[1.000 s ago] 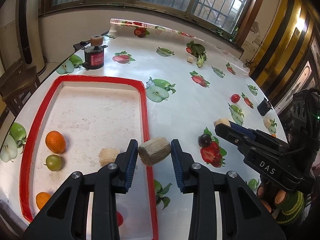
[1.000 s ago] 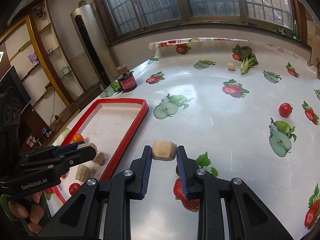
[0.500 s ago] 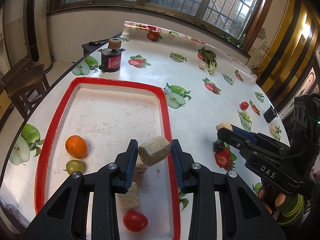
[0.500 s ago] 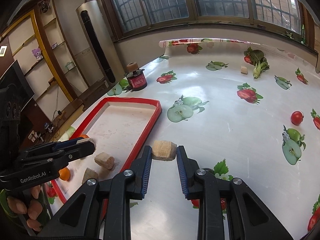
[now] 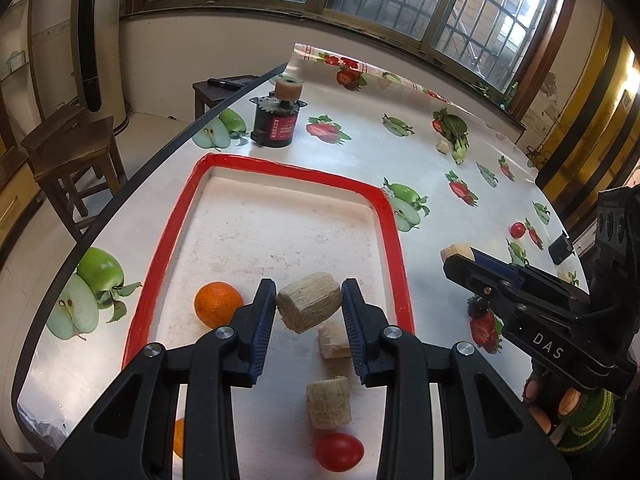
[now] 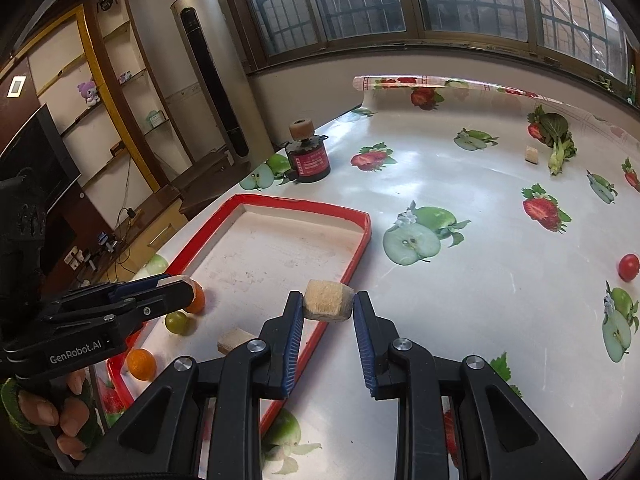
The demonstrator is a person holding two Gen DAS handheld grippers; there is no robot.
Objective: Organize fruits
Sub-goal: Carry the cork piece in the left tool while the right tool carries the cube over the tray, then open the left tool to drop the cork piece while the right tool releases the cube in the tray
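My left gripper (image 5: 309,305) is shut on a beige fibrous chunk (image 5: 310,298), held above the white floor of the red-rimmed tray (image 5: 391,220). In the tray lie an orange (image 5: 218,304), two more beige chunks (image 5: 335,345) (image 5: 329,402), a red tomato (image 5: 339,451) and a second orange (image 5: 179,438) half hidden by my finger. My right gripper (image 6: 327,305) is shut on another beige chunk (image 6: 328,297), hanging over the tray's right rim (image 6: 357,254). A green fruit (image 6: 177,322) also sits in the tray.
On the fruit-print tablecloth lie a loose red tomato (image 6: 629,267), a dark grape (image 5: 476,307), a leafy vegetable (image 6: 558,136) and a small chunk (image 6: 531,155). A black-and-red can (image 6: 310,156) stands beyond the tray. A wooden stool (image 5: 72,148) stands off the table's left edge.
Both grippers have carried their chunks to the left. The left one went from the tray's right rim to over its floor; the right one went from the open table to the tray's right rim.
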